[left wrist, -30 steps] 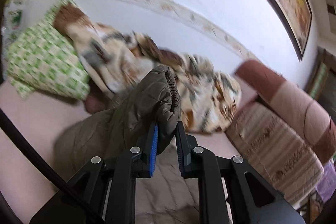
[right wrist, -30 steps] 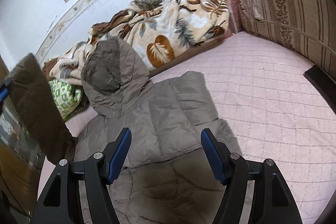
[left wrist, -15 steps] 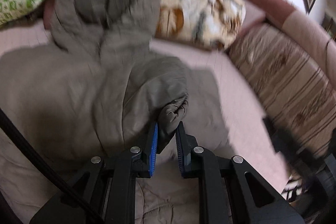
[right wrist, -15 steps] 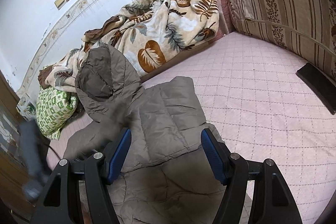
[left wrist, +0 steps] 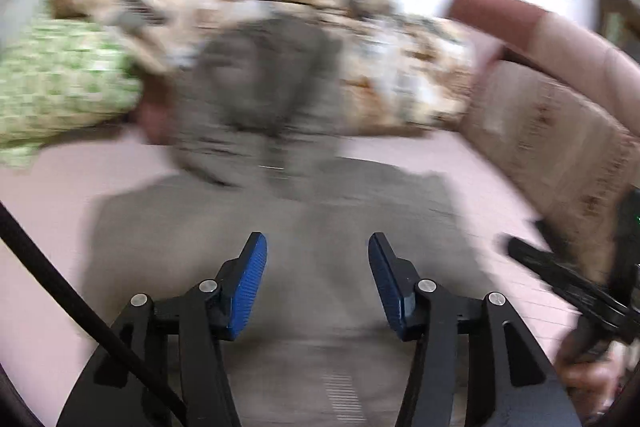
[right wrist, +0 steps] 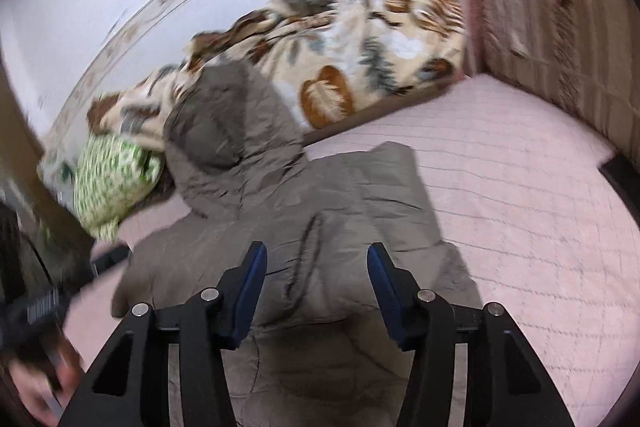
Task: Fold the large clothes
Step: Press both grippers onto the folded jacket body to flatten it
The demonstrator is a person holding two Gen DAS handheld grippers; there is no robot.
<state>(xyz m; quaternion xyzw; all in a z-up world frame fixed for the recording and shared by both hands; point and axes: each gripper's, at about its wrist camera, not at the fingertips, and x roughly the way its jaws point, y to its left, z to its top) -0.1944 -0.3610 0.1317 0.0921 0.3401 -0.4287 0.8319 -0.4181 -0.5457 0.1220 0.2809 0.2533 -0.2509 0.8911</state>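
A grey-brown padded hooded jacket (left wrist: 320, 227) lies flat on the pink bed cover (left wrist: 52, 195), its hood (left wrist: 264, 99) toward the wall. The picture is blurred by motion. My left gripper (left wrist: 318, 253) hovers over the jacket's middle, its jaws opening with nothing between them. In the right wrist view the same jacket (right wrist: 360, 195) shows a sleeve laid across its body. My right gripper (right wrist: 316, 261) hangs over that spot, its jaws closing with no cloth pinched between the pads.
A leaf-print blanket (right wrist: 360, 39) and a green-and-white pillow (right wrist: 112, 171) lie along the wall behind the hood. A striped cushion (right wrist: 560, 27) stands at the right. A dark flat object (right wrist: 618, 173) sits at the bed's right edge. A person's hand (right wrist: 32, 391) is at the lower left.
My left gripper came down with the sleeve cuff, let it go and opened; the sleeve now lies on the jacket. My right gripper's jaws have narrowed a little.
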